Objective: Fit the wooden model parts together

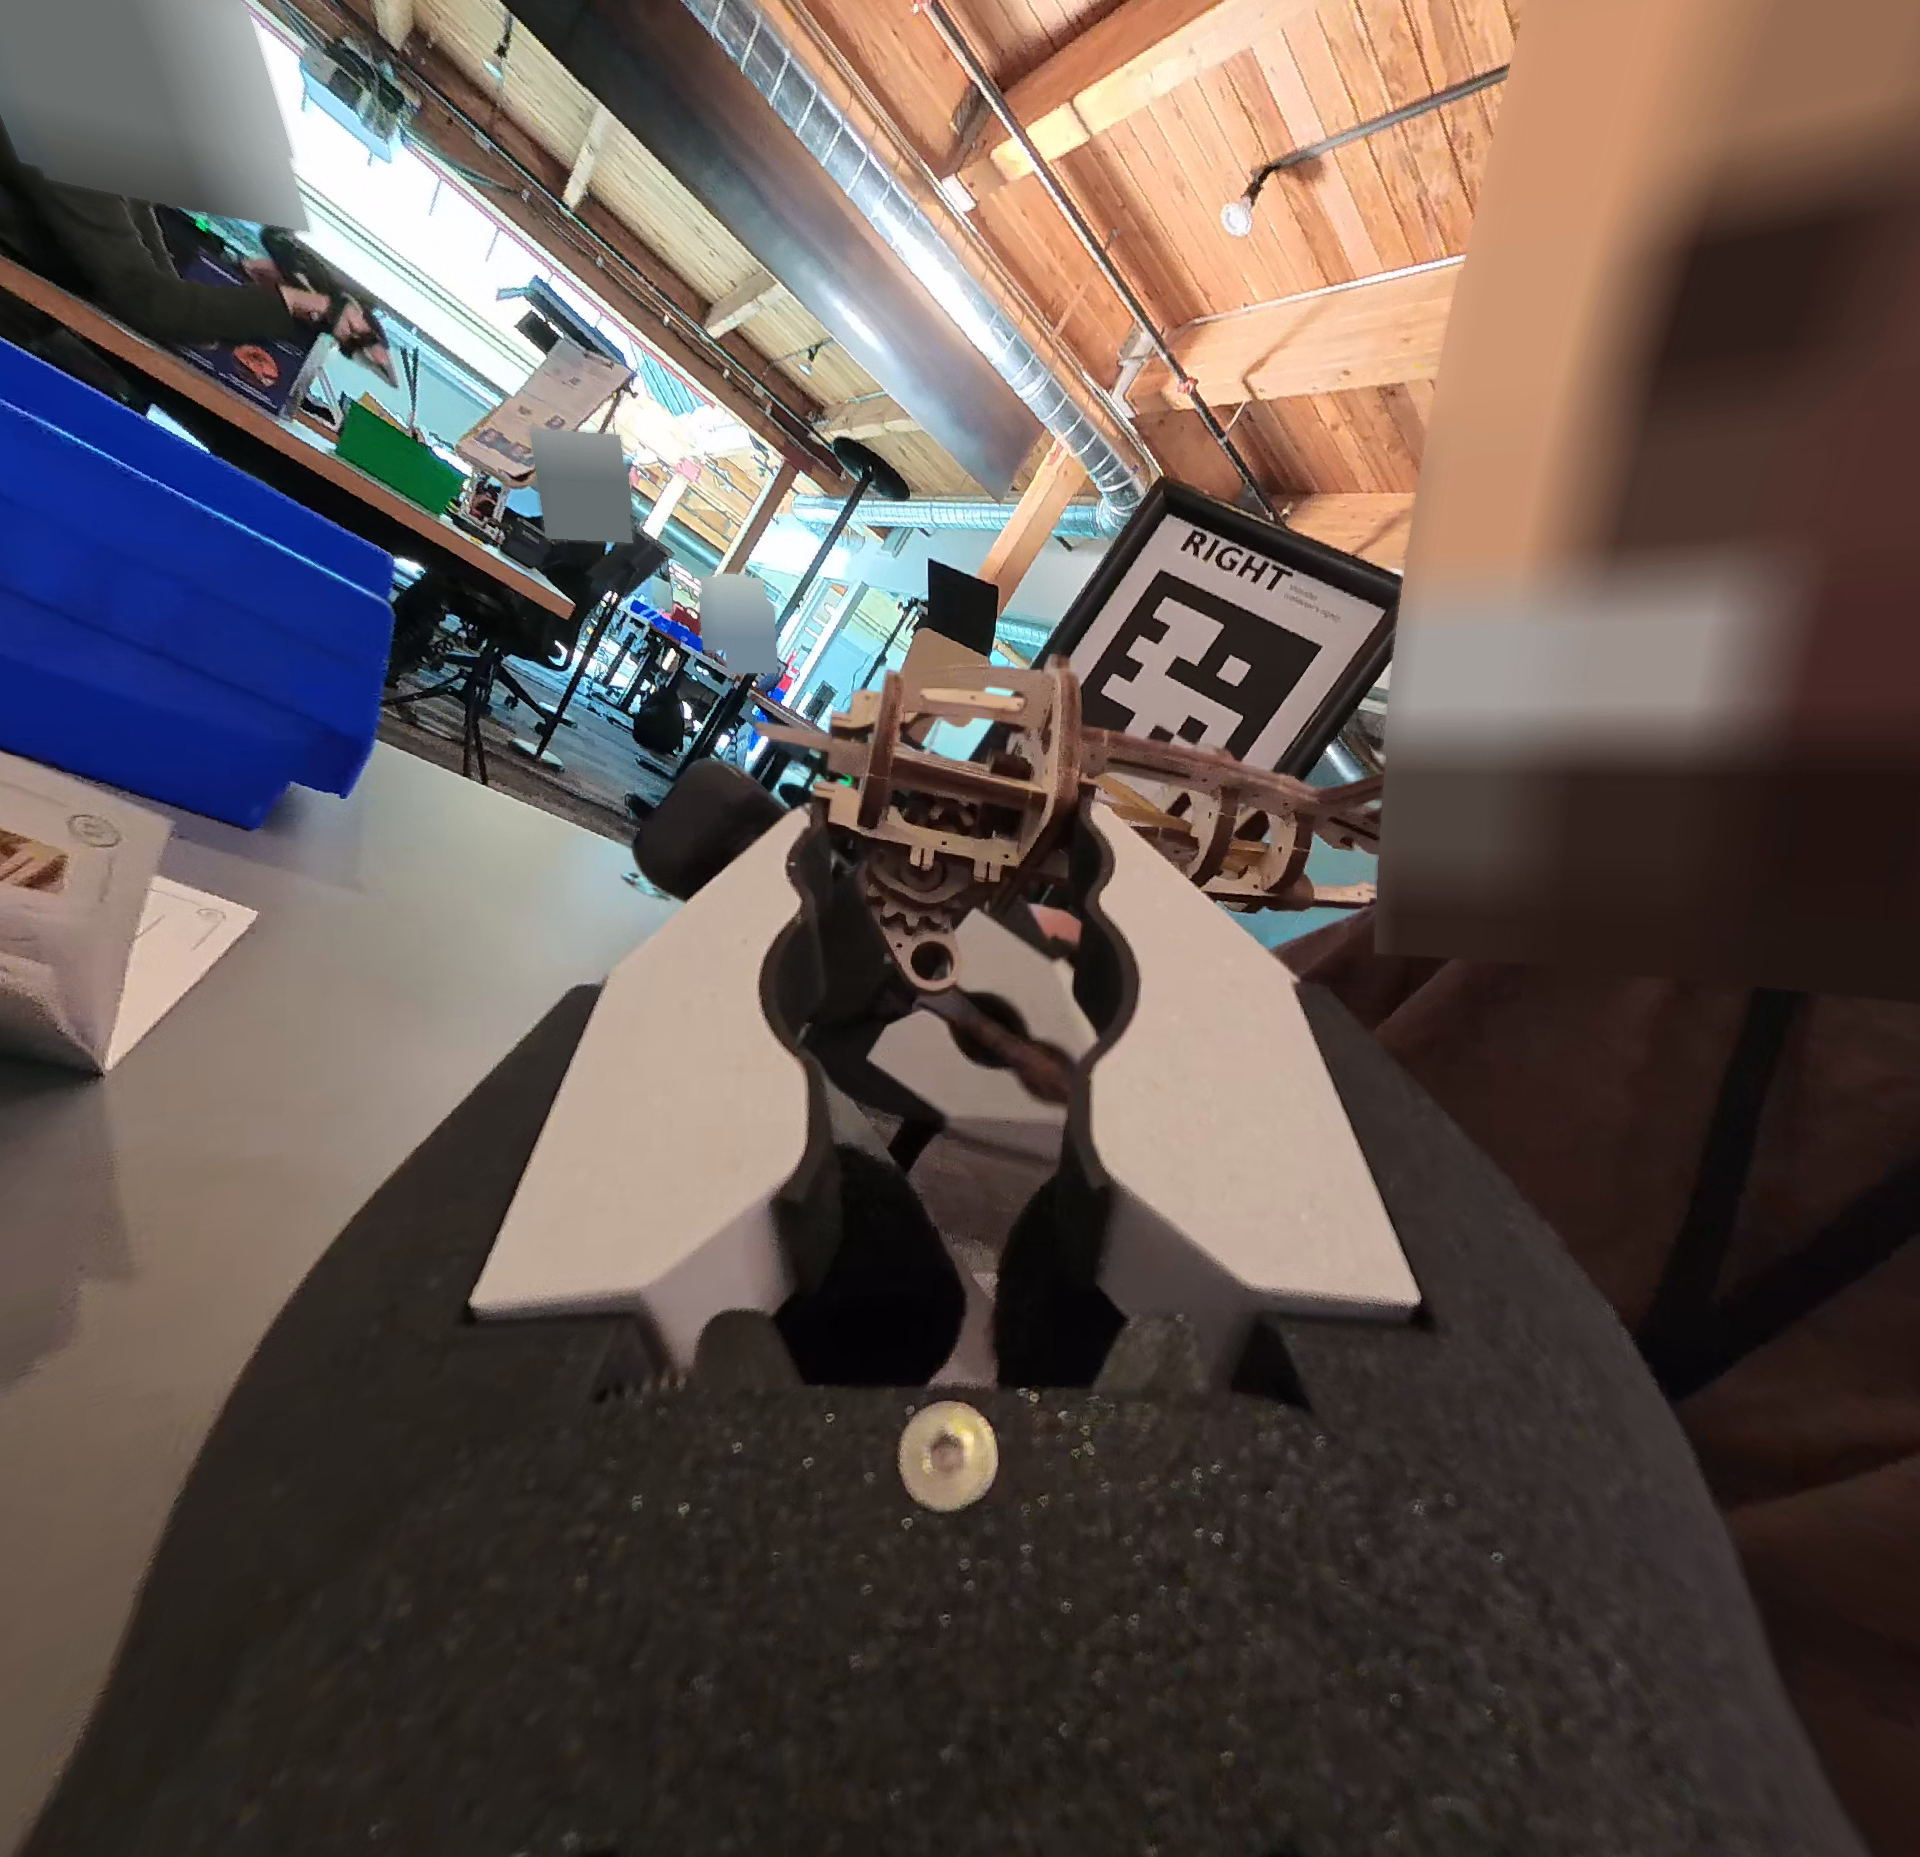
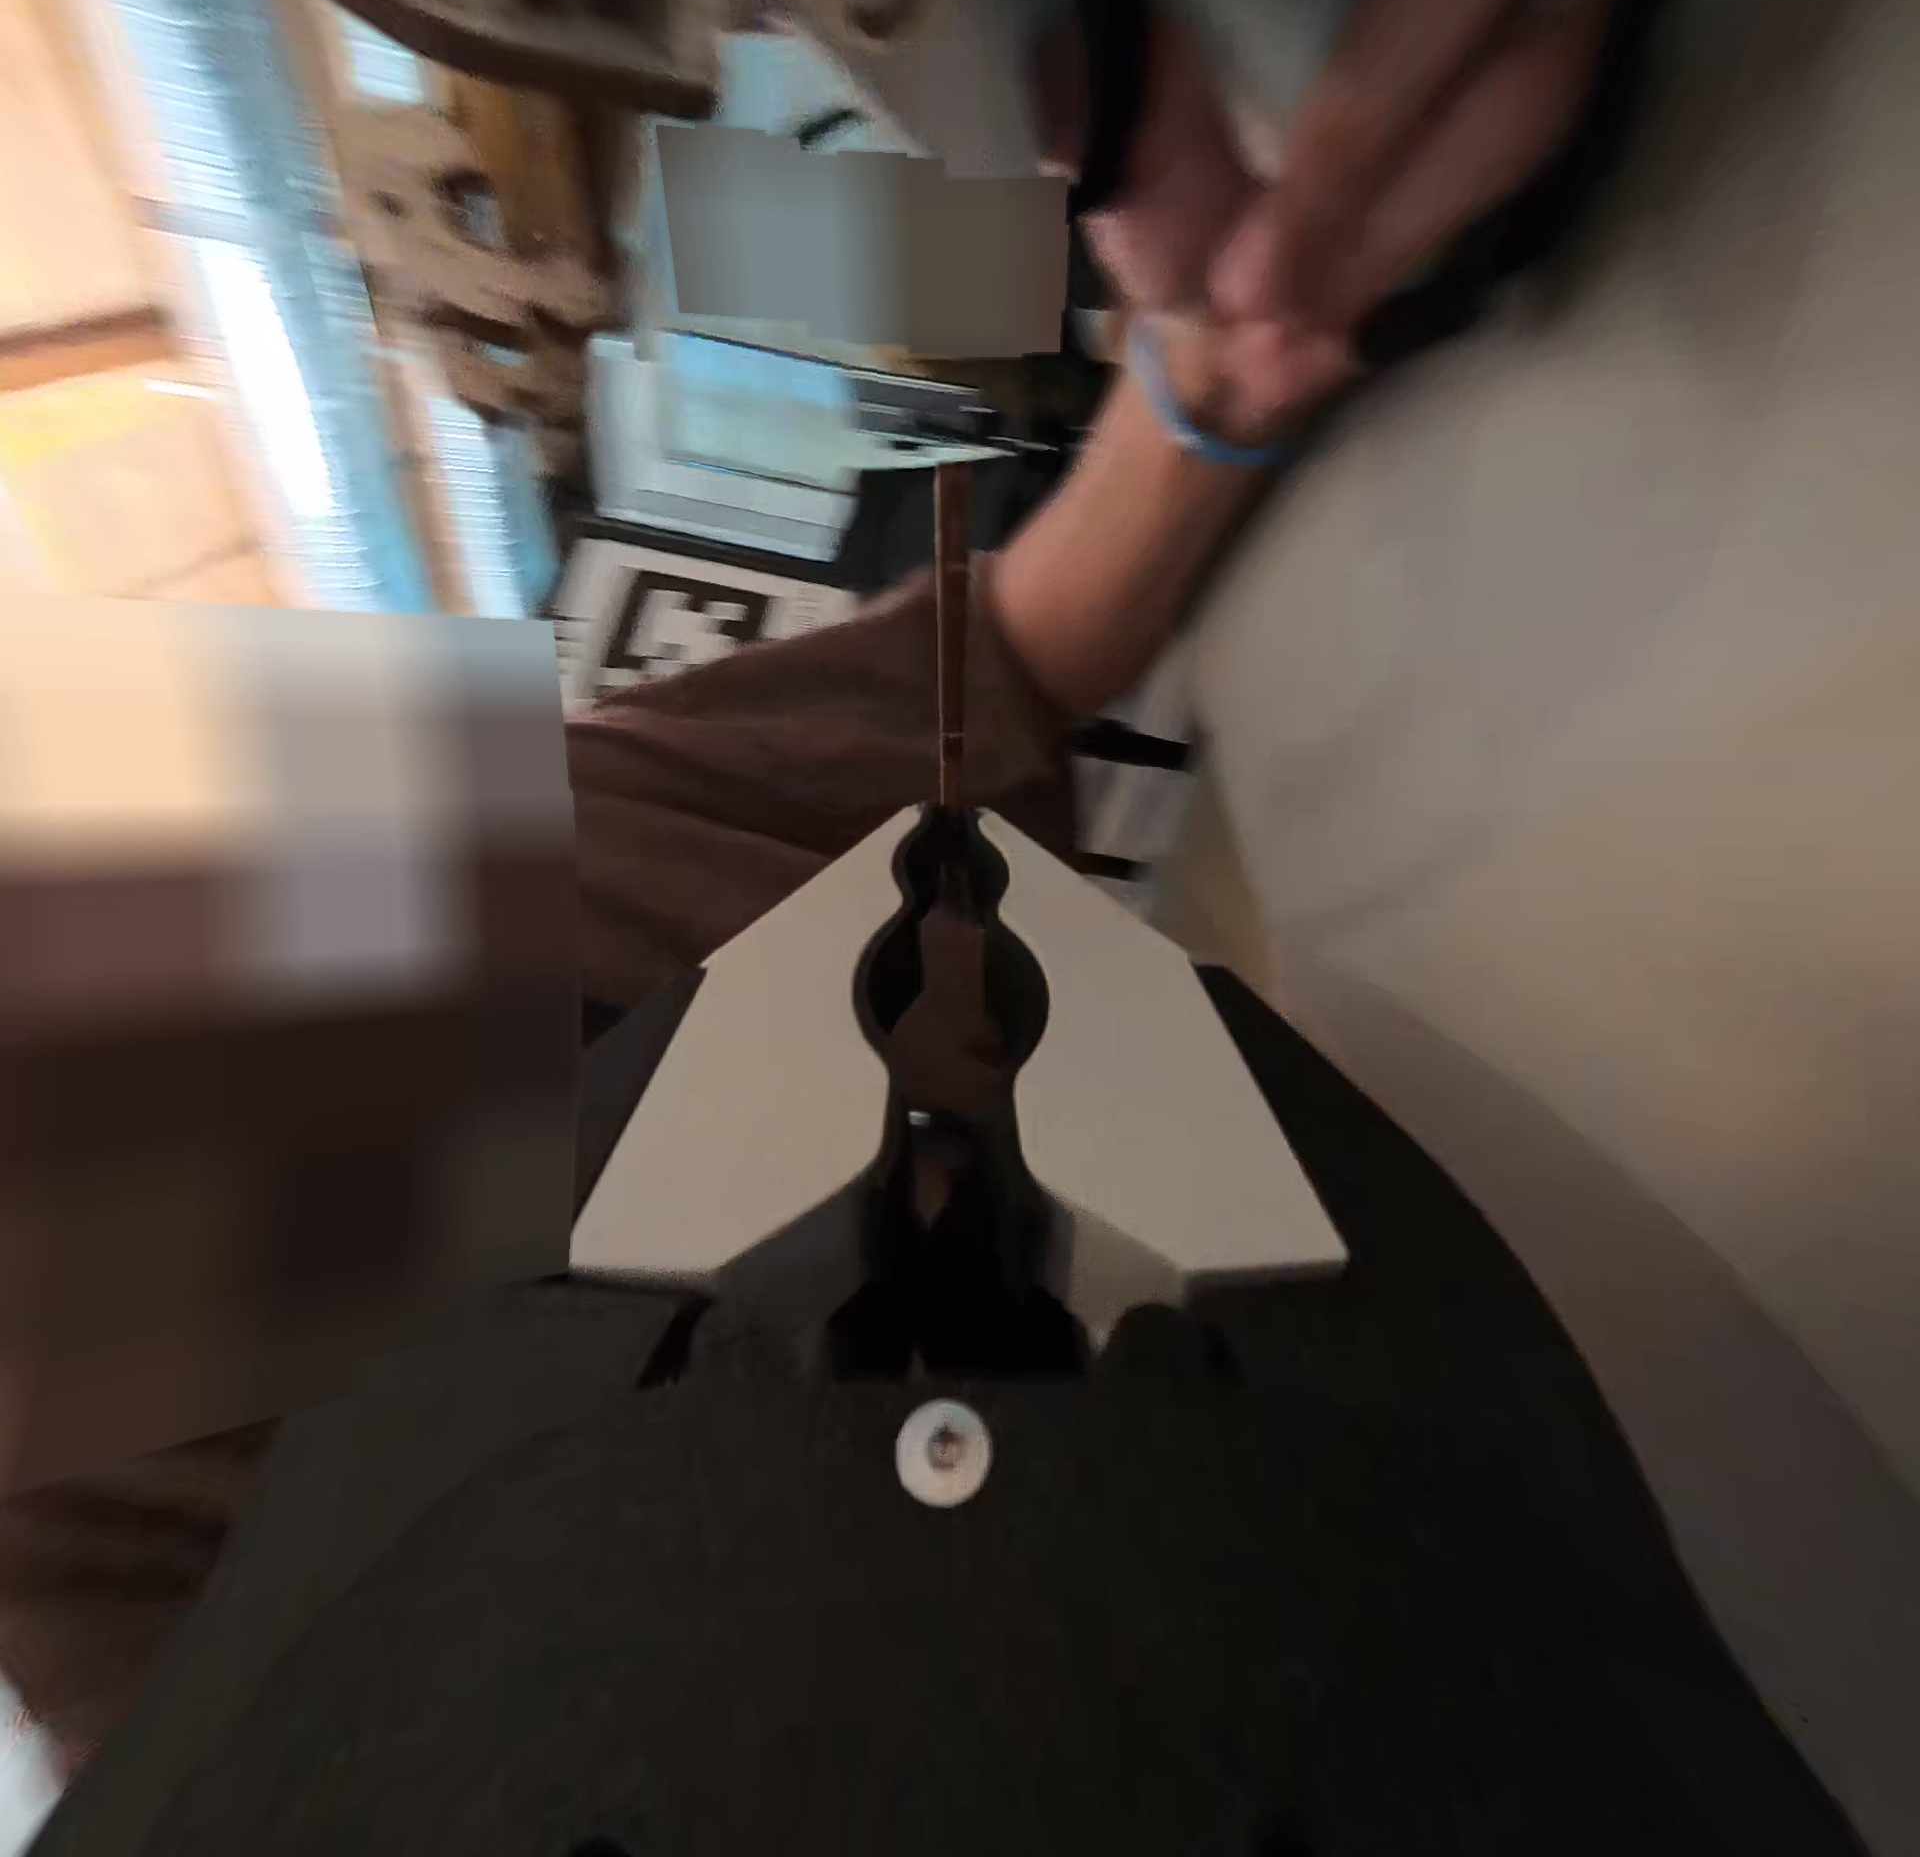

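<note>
In the left wrist view my left gripper (image 1: pixel 951 841) is closed around a wooden model (image 1: pixel 956 768), a slatted frame with gears that sits between the grey fingertips above the table. A gear arm (image 1: pixel 928 950) hangs down between the fingers, and the model's long body (image 1: pixel 1236 820) runs off to the right. The right wrist view is motion-blurred. There my right gripper (image 2: pixel 951 820) is shut on a thin flat wooden part (image 2: pixel 951 644), seen edge-on and sticking straight out past the tips. A blurred piece of the wooden model (image 2: pixel 499 31) shows at the top left.
Stacked blue bins (image 1: pixel 177 602) and a folded paper sheet (image 1: pixel 94 924) lie on the grey table (image 1: pixel 416 924) to the left. A framed black-and-white marker card (image 1: pixel 1226 654) stands behind the model. A person's forearm with a blue wristband (image 2: pixel 1195 425) is close ahead of the right gripper.
</note>
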`<state>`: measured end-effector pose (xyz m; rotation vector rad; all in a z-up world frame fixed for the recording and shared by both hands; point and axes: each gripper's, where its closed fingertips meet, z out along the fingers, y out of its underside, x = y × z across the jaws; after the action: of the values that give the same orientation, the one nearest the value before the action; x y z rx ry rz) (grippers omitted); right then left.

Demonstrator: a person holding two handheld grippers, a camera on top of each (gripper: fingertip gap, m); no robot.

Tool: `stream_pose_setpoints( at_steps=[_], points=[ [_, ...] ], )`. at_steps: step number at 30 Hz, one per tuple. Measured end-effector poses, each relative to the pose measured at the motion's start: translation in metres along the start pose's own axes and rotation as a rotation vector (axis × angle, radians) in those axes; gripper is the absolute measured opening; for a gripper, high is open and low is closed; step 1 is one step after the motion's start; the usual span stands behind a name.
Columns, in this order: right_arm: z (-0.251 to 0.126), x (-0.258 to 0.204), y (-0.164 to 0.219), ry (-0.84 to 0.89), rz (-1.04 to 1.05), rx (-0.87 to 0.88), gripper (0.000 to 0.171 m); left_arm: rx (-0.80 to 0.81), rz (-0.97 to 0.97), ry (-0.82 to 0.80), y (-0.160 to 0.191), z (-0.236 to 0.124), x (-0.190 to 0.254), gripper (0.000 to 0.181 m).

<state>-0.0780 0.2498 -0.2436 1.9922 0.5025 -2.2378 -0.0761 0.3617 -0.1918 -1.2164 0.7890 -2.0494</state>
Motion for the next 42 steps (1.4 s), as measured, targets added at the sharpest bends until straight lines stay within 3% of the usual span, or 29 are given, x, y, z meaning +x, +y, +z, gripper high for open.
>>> stream_pose_setpoints(
  at_steps=[4, 11, 13, 19, 21, 25, 28, 34, 37, 42],
  points=[
    [-0.024, 0.053, 0.008, 0.399, -0.088, -0.075, 0.004, 0.021, -0.008, -0.012, -0.004, -0.002, -0.003, 0.042],
    [-0.029, 0.077, 0.040, 0.538, -0.166, -0.326, 0.004, 0.052, -0.014, -0.022, -0.009, -0.005, -0.006, 0.042],
    [-0.026, 0.082, 0.042, 0.554, -0.151, -0.329, 0.008, 0.065, -0.014, -0.026, -0.011, -0.007, -0.007, 0.042],
    [-0.026, 0.073, 0.010, 0.545, -0.220, -0.173, 0.030, 0.099, -0.033, -0.019, -0.016, -0.011, -0.007, 0.042],
    [-0.033, 0.055, -0.018, 0.541, -0.356, -0.033, 0.036, 0.108, -0.052, 0.008, -0.017, -0.010, -0.004, 0.042],
    [-0.045, -0.012, -0.075, 0.547, -0.828, 0.314, 0.057, 0.132, -0.142, 0.105, -0.015, -0.003, 0.006, 0.042],
    [-0.043, -0.034, -0.090, 0.594, -0.989, 0.474, 0.059, 0.139, -0.181, 0.127, -0.009, 0.006, 0.007, 0.041],
    [-0.040, -0.038, -0.098, 0.619, -0.988, 0.572, 0.050, 0.076, -0.169, 0.122, 0.009, 0.022, 0.010, 0.042],
    [-0.043, -0.040, -0.094, 0.607, -1.000, 0.551, 0.040, 0.060, -0.154, 0.113, 0.013, 0.025, 0.011, 0.043],
    [-0.045, -0.037, -0.088, 0.510, -0.905, 0.498, 0.038, 0.006, -0.115, 0.080, 0.019, 0.026, 0.009, 0.043]
  ],
)
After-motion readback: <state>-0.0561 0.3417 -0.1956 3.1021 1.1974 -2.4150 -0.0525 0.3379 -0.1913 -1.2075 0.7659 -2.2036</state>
